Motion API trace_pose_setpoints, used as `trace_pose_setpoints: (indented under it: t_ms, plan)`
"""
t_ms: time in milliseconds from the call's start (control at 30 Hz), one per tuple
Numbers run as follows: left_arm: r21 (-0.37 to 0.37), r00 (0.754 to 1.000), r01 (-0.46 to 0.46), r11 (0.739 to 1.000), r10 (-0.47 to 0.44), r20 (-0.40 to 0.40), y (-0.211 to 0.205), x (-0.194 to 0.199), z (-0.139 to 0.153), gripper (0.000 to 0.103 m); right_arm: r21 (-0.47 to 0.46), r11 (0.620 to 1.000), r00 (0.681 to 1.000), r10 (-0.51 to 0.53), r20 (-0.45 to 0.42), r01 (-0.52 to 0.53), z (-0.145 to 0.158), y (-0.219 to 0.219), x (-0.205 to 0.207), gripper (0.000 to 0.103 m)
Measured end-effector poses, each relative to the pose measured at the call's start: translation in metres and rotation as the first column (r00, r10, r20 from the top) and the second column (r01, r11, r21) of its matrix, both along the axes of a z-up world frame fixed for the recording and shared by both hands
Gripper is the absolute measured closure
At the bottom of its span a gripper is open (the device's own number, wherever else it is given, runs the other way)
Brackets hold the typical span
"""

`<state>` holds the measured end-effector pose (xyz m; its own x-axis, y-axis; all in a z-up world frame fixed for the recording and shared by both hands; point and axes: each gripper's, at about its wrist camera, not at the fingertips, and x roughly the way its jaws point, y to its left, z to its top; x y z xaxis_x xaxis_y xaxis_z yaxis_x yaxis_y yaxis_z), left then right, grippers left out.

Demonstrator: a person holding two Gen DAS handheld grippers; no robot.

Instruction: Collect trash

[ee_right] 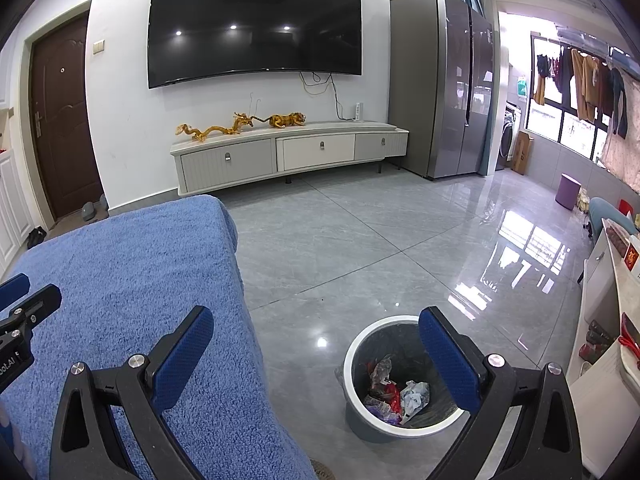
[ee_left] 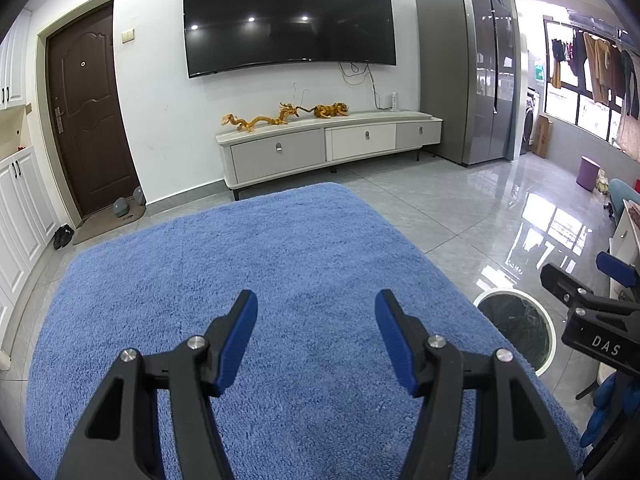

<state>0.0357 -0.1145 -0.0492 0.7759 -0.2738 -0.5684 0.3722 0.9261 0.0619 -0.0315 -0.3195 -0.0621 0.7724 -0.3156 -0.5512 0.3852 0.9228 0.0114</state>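
Both tools, left tool [ee_left: 316, 334] and right tool [ee_right: 316, 354], gape wide, empty.

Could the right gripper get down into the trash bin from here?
Probably yes: the right gripper is open and empty, the trash bin stands uncovered on the floor beside the blue-covered surface, nothing between.

The left gripper [ee_left: 316, 312] hangs with its blue-padded jaws apart and nothing between them, above a blue shaggy cloth [ee_left: 248, 264] that covers a raised surface. Off the cloth's right edge, a white-rimmed bin [ee_left: 550, 322] stands on the glossy grey tiled floor [ee_left: 460, 208]. The right gripper [ee_left: 592, 296] juts in beside it, its jaws mostly cut off at the frame's edge.
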Motion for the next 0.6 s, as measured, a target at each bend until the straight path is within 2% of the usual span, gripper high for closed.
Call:
trace_pose_setpoints:
  t_ms: [600]
  plan:
    - [-0.004, 1.000, -0.005, 1.000, 0.005, -0.006, 0.0024, 0.0030, -0.0019, 0.044, -0.001, 1.000, 1.000, 0.002, -0.004, -0.002, -0.0019, -0.0022, -0.0007, 0.000]
